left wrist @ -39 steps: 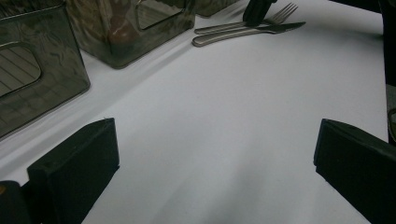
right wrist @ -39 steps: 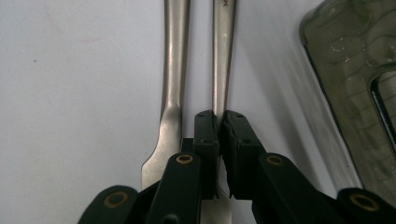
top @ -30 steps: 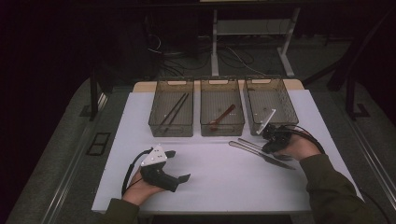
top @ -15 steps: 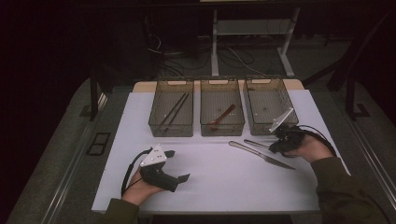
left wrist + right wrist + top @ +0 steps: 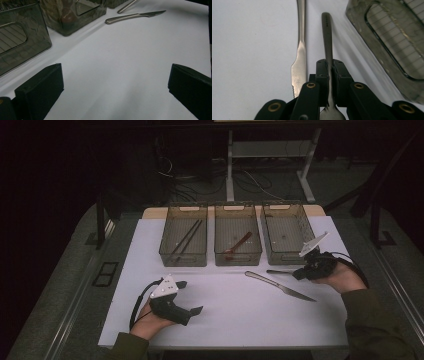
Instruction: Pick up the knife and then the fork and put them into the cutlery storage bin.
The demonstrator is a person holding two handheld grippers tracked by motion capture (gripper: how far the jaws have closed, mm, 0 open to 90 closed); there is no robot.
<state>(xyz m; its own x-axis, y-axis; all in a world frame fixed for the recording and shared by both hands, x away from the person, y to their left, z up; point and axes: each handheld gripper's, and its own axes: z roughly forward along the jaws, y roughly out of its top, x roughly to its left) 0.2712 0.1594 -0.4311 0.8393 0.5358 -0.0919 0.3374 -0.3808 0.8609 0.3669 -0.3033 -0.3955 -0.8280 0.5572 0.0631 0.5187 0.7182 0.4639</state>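
Steel fork point(image 5: 327, 37) clamped in right fingers point(image 5: 329, 75); one knife point(image 5: 280, 285), three bins point(image 5: 237, 241); left fingers point(image 5: 37, 92) wide, empty.

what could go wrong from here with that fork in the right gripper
1. The right gripper pinches the fork on its thin neck only, with the long handle sticking out past the jaws, so it may pivot or slip as it is carried.
2. The knife lies right beside the fork on the table; a low swing might nudge it.
3. The right bin has tall walls, so the protruding handle may catch its rim.
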